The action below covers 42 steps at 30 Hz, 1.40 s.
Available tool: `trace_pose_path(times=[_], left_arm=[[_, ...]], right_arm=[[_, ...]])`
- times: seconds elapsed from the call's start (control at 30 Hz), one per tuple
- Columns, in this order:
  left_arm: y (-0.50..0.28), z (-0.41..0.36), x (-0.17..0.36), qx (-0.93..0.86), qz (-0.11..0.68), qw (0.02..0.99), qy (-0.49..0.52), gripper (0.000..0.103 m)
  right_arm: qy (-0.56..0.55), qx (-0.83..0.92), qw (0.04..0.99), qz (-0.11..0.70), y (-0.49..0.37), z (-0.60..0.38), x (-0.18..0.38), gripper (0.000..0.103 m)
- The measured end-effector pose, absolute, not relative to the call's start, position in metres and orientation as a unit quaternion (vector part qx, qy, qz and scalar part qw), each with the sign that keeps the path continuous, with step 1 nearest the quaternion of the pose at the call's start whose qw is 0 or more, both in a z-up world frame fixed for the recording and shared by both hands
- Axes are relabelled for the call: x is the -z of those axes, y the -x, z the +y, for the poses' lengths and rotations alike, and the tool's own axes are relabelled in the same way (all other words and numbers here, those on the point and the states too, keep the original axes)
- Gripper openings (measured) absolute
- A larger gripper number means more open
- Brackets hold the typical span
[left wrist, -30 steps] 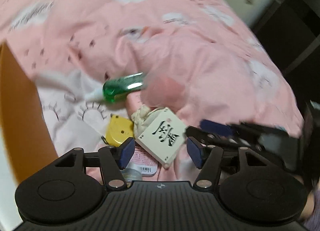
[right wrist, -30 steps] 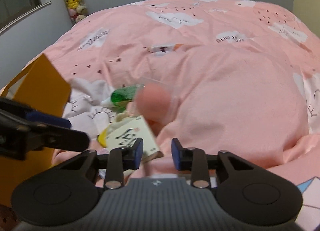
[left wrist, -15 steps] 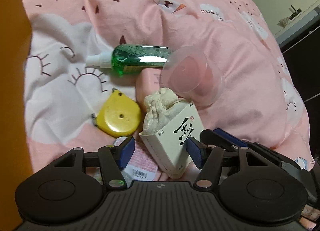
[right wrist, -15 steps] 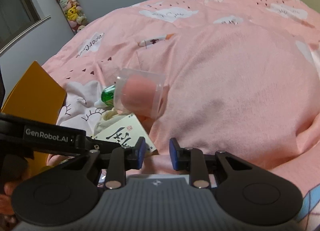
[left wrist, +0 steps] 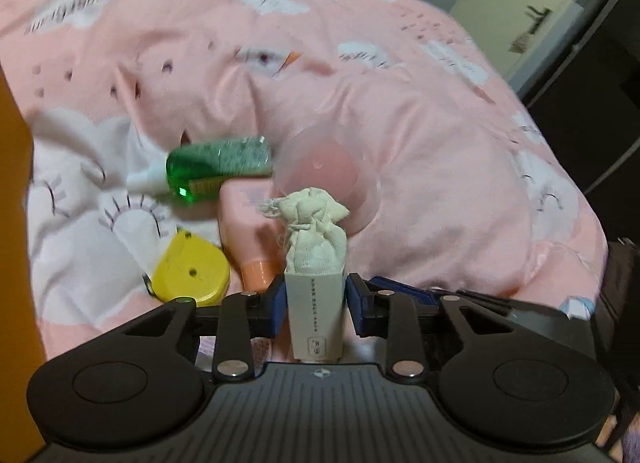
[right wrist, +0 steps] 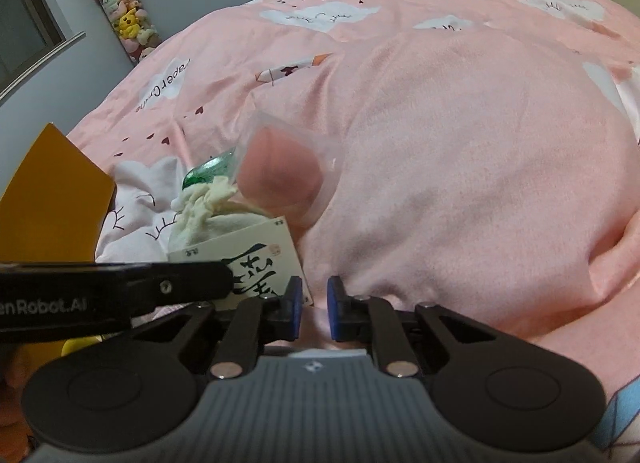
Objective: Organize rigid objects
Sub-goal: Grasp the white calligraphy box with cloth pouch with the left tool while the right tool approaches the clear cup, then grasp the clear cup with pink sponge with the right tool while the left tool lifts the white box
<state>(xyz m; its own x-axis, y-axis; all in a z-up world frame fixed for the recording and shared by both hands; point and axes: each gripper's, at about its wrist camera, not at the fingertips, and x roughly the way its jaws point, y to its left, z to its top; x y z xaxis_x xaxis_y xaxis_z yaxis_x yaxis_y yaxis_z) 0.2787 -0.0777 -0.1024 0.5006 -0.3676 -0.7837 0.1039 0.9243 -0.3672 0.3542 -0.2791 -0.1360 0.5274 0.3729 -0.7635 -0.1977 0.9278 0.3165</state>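
white box (left wrist: 316,313) with a cloth pouch (left wrist: 314,231) standing out of its top is between the two blue pads of the left tool (left wrist: 316,305). the pads press on both narrow sides of the box, so the left tool is closed on it. in the right wrist view the same box (right wrist: 260,253) shows its wide face with black calligraphy, and the black finger of the left tool (right wrist: 120,291) crosses in front of it.

behind the box, on the pink bed cover (left wrist: 440,167), lie the other things, close together. a green spray bottle (left wrist: 216,171) lies on its side with the white nozzle to the left. a pink tube (left wrist: 250,235) with an orange cap lies just under the bottle and beside the pouch. a yellow round tape measure (left wrist: 190,271) lies to the left of the tube, on a white cloud print. a clear plastic cup (left wrist: 330,179) lies on its side behind the pouch, its mouth towards the camera.

an orange flat panel (right wrist: 48,199) stands at the left edge.

the right tool (right wrist: 314,309) is low over the cover, just right of the box. its pads stand a small way apart and nothing is between them.
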Motion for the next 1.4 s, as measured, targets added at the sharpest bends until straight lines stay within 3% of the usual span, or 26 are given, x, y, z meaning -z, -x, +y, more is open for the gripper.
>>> trace_pose_path(times=[0.33,0.47,0.73,0.9,1.07,1.4], left_arm=[[-0.275,-0.079,0.098,0.131,0.463,0.869,0.118,0.031],[-0.271,-0.07,0.083,0.127,0.455,0.875,0.108,0.03],[-0.273,-0.036,0.051,0.111,0.448,0.883,0.087,0.03],[-0.283,-0.02,0.04,0.12,0.453,0.881,0.066,0.03],[-0.295,-0.007,0.039,0.128,0.462,0.876,0.047,0.031],[-0.306,0.009,0.05,0.139,0.475,0.867,0.057,0.031]], right_arm=[[-0.099,-0.172,0.872,0.448,-0.352,-0.28,0.136,0.013],[-0.087,-0.178,0.881,0.429,-0.344,-0.277,0.124,0.03],[0.041,-0.215,0.891,0.397,-0.341,-0.243,0.093,0.048],[0.149,-0.244,0.888,0.36,-0.353,-0.218,0.074,0.073],[0.284,-0.256,0.861,0.336,-0.361,-0.189,0.084,0.073],[0.387,-0.248,0.823,0.334,-0.383,-0.157,0.111,0.067]])
